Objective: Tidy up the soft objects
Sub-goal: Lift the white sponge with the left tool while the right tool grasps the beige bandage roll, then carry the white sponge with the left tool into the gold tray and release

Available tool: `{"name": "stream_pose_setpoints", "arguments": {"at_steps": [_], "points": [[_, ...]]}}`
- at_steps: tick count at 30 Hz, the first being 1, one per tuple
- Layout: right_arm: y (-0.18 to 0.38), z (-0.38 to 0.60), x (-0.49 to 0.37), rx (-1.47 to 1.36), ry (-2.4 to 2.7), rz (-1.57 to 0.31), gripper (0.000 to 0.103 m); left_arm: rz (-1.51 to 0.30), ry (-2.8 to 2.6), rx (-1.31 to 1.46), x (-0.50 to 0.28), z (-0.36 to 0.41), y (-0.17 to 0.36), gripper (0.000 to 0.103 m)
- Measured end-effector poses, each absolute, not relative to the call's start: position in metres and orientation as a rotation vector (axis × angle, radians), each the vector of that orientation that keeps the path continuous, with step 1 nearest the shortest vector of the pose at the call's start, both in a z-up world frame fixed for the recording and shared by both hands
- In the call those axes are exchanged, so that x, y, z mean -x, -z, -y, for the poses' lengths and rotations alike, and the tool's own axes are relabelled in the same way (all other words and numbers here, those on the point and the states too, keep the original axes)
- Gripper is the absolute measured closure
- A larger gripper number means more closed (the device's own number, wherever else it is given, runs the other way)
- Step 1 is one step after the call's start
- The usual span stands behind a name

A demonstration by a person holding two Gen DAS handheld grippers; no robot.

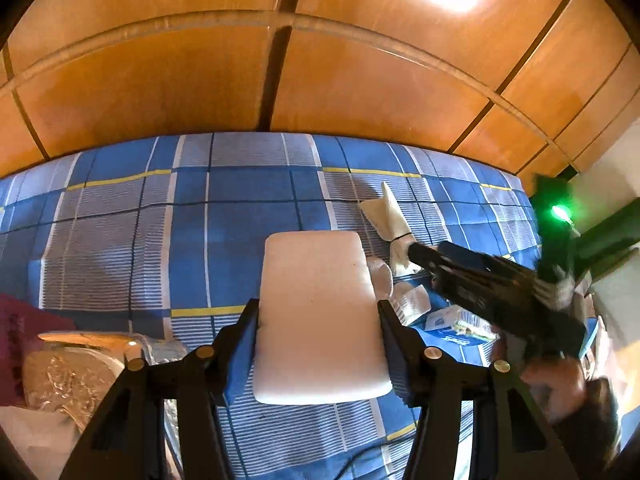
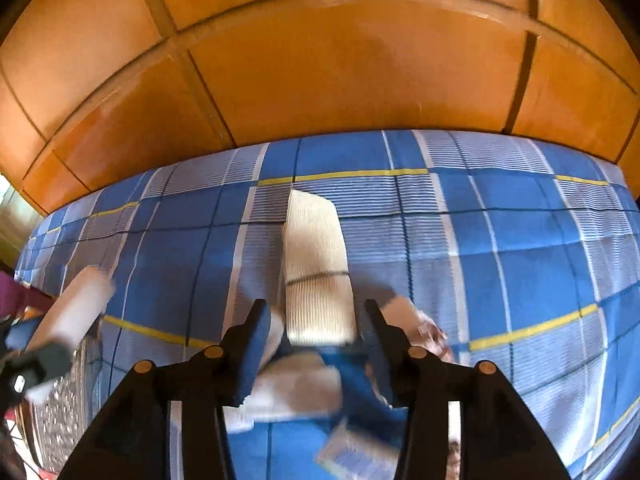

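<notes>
White foam fills my left view: the left gripper point(image 1: 318, 320) has its jaws clamped on a white foam block point(image 1: 320, 316), both pads pressing its sides, and the block is lifted above the blue checked bedspread point(image 1: 160, 216). Far right of it, a cream sock point(image 1: 390, 216) lies on the spread beside some small white rolls point(image 1: 380, 276) and a blue-and-white packet point(image 1: 444, 320). My right gripper point(image 2: 316, 320) hangs over that sock point(image 2: 316, 264) with its jaws apart; the sock sits between the pads, but neither pad presses it. Orange wooden panels point(image 1: 360, 80) rise at the far edge of the bed. Near left, a crinkled clear bag point(image 1: 68, 380) rests.
</notes>
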State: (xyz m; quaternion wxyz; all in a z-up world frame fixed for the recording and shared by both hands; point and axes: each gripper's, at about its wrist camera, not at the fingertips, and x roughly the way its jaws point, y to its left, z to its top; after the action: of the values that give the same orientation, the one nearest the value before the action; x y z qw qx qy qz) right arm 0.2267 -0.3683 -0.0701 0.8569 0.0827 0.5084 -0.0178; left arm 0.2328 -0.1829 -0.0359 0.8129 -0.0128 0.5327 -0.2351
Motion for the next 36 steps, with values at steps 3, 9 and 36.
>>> {"name": "stream_pose_setpoints", "arguments": {"at_steps": [3, 9, 36], "points": [[0.086, 0.365, -0.246, -0.156, 0.064, -1.110, 0.053, -1.142, 0.511, 0.023, -0.237, 0.185, 0.036, 0.046], [0.099, 0.351, -0.252, -0.083, 0.082, -1.118, 0.064, -1.139, 0.504, 0.057, -0.258, 0.180, 0.026, 0.046], [0.104, 0.299, -0.250, 0.092, 0.163, -1.182, 0.063, -0.902, -0.053, 0.386, -0.188, -0.220, -0.018, 0.046]]}}
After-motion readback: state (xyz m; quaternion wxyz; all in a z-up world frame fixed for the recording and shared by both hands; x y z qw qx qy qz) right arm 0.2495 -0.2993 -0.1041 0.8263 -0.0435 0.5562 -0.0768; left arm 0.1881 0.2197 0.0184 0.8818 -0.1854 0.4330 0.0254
